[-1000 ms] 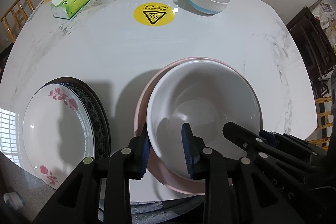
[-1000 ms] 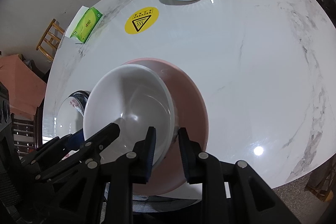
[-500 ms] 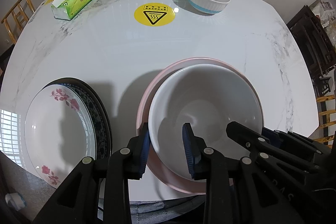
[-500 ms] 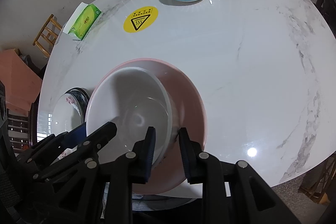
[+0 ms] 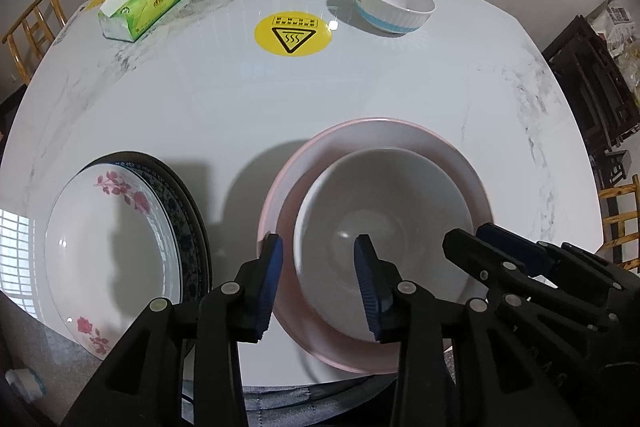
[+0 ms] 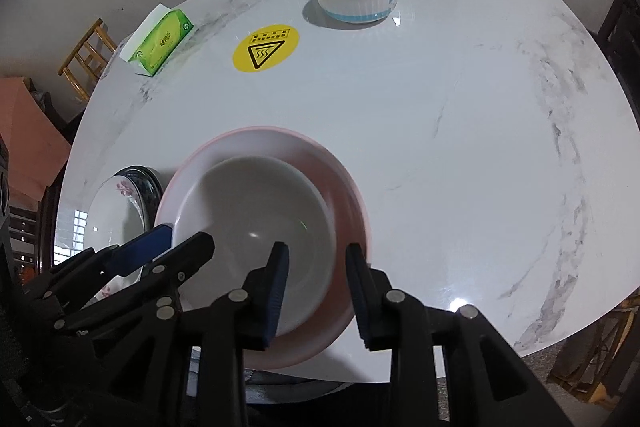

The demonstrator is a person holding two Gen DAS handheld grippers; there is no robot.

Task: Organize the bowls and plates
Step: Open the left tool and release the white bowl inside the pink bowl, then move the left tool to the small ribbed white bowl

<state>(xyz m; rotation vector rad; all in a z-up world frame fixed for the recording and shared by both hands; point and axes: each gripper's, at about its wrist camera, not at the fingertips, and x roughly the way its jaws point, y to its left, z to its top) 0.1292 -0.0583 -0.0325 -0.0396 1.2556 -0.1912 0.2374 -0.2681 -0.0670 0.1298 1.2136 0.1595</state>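
A plain white bowl point(image 5: 400, 219) sits nested inside a wider pink bowl point(image 5: 360, 131) near the table's front edge. My left gripper point(image 5: 320, 283) straddles the white bowl's left rim. Its jaws are opening and its blue pads stand clear of the rim. In the right wrist view my right gripper point(image 6: 318, 287) straddles the right rim of the white bowl point(image 6: 248, 211). These jaws are opening too, with the rim loose between the pads above the pink bowl point(image 6: 280, 135). A small white bowl with a blue band point(image 5: 394, 3) stands at the far side.
A floral plate point(image 5: 104, 251) lies on a dark patterned plate point(image 5: 188, 219) at the front left. A green tissue box point(image 5: 148, 3) and a yellow warning sticker point(image 5: 293, 34) are on the marble table point(image 5: 400, 87). Wooden chairs ring the table.
Both grippers' jaws have widened and let go of the white bowl's rim. The bowl has sunk from its raised, tilted hold down into the pink bowl.
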